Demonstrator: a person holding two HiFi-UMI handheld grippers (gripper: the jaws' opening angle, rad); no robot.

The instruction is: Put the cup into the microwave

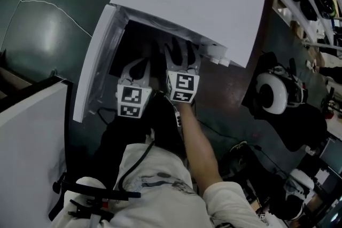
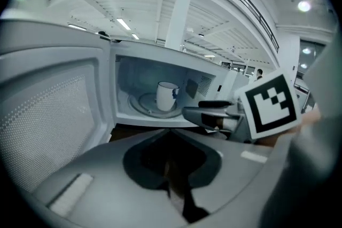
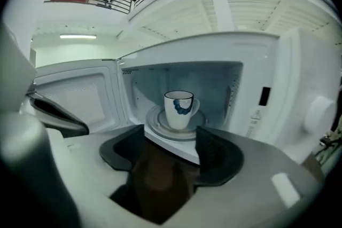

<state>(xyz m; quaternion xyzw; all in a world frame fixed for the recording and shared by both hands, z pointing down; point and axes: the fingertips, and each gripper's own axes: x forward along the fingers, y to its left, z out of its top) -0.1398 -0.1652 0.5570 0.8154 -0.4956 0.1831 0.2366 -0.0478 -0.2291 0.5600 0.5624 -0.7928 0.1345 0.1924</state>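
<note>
Right hand-held gripper [image 3: 170, 149] faces cup [image 3: 179, 109] inside open microwave [image 3: 278, 88].

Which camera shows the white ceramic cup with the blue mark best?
The right gripper view: the cup stands central and large on the turntable. The left gripper view shows the cup smaller; the head view hides it.

Left gripper [image 1: 141, 65]: pale grey shell with black streaks, coming through clearly.
Right gripper [image 1: 181, 49]: same pale grey shell, with dark pads [image 3: 214, 149] inside.
Marker cubes [image 1: 132, 101]: white faces with black square patterns, one on each gripper.
Cable [image 1: 131, 164]: thin and black, crossing the shirt.
Shirt [image 1: 160, 189]: white with a dark print and short sleeves [image 1: 230, 203].
</note>
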